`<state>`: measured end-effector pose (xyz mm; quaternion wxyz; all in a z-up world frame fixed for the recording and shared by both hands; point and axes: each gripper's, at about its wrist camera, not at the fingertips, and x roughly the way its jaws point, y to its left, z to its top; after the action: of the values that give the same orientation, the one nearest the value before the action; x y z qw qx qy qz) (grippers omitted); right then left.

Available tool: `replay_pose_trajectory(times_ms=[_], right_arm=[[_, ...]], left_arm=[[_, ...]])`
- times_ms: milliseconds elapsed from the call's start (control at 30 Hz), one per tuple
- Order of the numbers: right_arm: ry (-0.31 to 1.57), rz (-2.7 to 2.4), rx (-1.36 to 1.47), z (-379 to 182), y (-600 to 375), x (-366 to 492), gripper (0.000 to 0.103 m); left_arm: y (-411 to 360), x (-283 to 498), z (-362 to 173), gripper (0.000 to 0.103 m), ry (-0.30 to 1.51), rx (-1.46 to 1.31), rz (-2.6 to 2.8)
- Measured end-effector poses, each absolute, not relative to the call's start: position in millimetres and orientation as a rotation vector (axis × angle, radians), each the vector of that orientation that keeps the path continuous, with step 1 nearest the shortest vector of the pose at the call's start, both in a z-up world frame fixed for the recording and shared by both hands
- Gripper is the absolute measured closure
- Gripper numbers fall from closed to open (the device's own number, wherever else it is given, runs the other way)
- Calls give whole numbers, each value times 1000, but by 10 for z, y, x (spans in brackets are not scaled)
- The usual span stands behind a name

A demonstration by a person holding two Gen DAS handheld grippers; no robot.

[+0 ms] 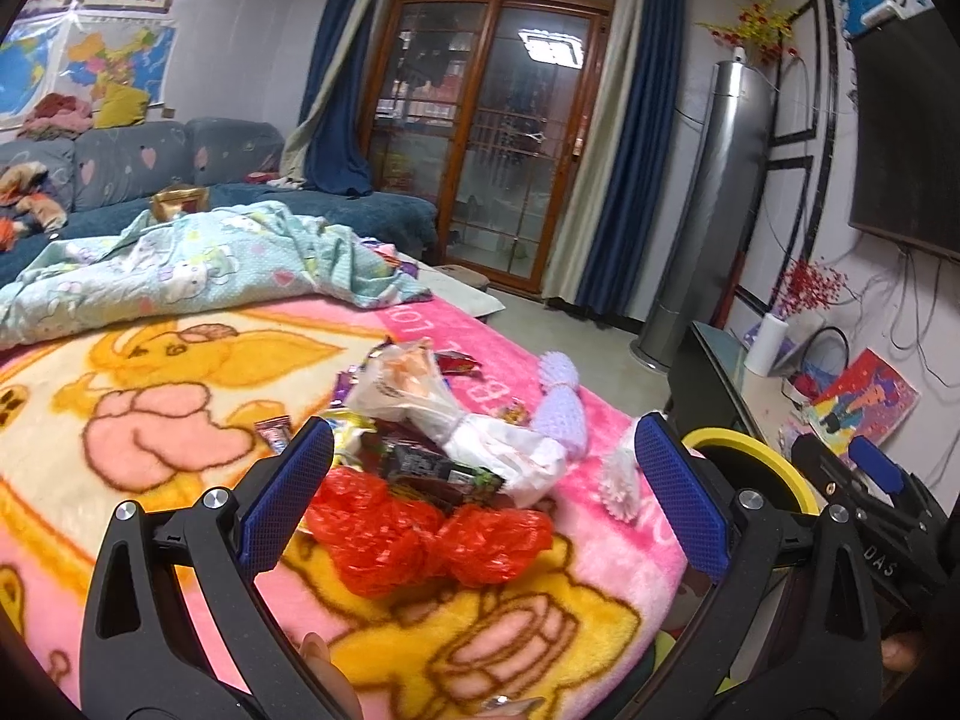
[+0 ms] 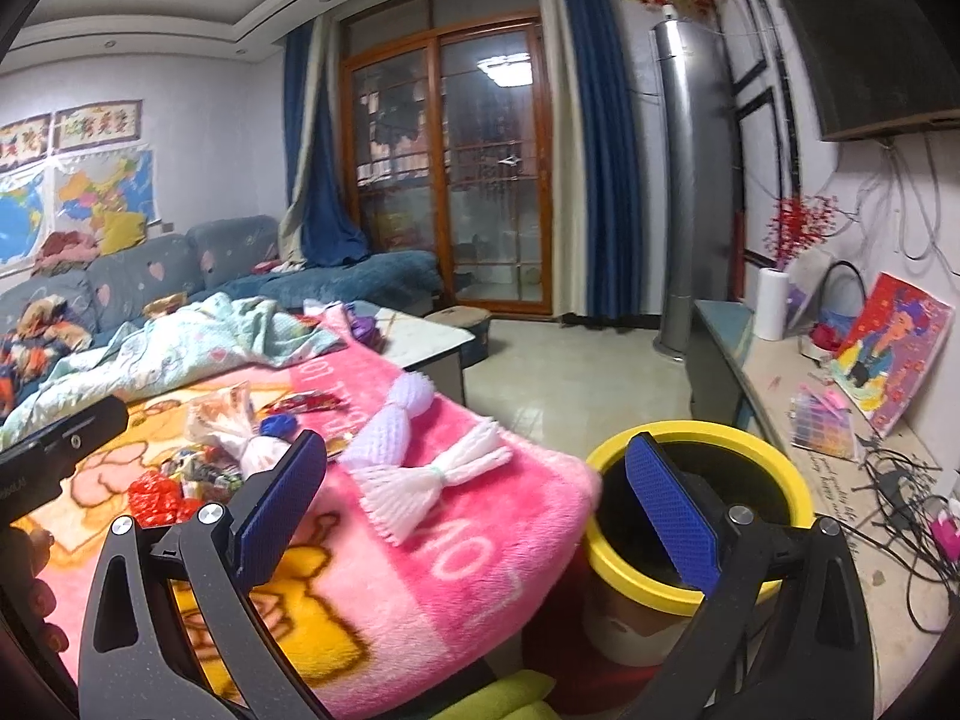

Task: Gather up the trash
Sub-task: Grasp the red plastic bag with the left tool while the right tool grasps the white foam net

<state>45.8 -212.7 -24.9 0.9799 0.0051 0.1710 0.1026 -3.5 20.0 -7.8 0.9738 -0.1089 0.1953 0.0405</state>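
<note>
A pile of trash lies on a pink and yellow blanket (image 1: 150,420): a crumpled red plastic bag (image 1: 420,534), dark snack wrappers (image 1: 432,468) and a white plastic bag (image 1: 420,396). My left gripper (image 1: 480,498) is open, its jaws either side of the red bag, just above it. The pile also shows in the right wrist view (image 2: 180,474). My right gripper (image 2: 480,510) is open and empty, over the blanket's edge beside a yellow-rimmed bin (image 2: 708,516). The bin's rim shows in the left wrist view (image 1: 750,456).
A lilac knitted piece (image 2: 390,420) and a white tassel (image 2: 432,480) lie on the blanket near its right edge. A crumpled light blue quilt (image 1: 198,264) lies behind. A low cabinet (image 2: 810,420) with cables, a paper roll and a painting stands right of the bin.
</note>
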Motion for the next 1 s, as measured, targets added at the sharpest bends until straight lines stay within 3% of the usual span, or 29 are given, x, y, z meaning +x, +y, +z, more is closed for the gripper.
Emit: replay_pose_trajectory(times_ms=[600,900,1000], right_arm=[[467,298,-21,-396,-1622,974,6],[609,226,11,-726,-1661,1496,6],[657,219,39,-845,-1657,1640,6]], left_arm=[[961,49,-369,11,546,-389,176],[835,208,-577,11,623,-340,138],[741,285,-605,17,632,-301,133]])
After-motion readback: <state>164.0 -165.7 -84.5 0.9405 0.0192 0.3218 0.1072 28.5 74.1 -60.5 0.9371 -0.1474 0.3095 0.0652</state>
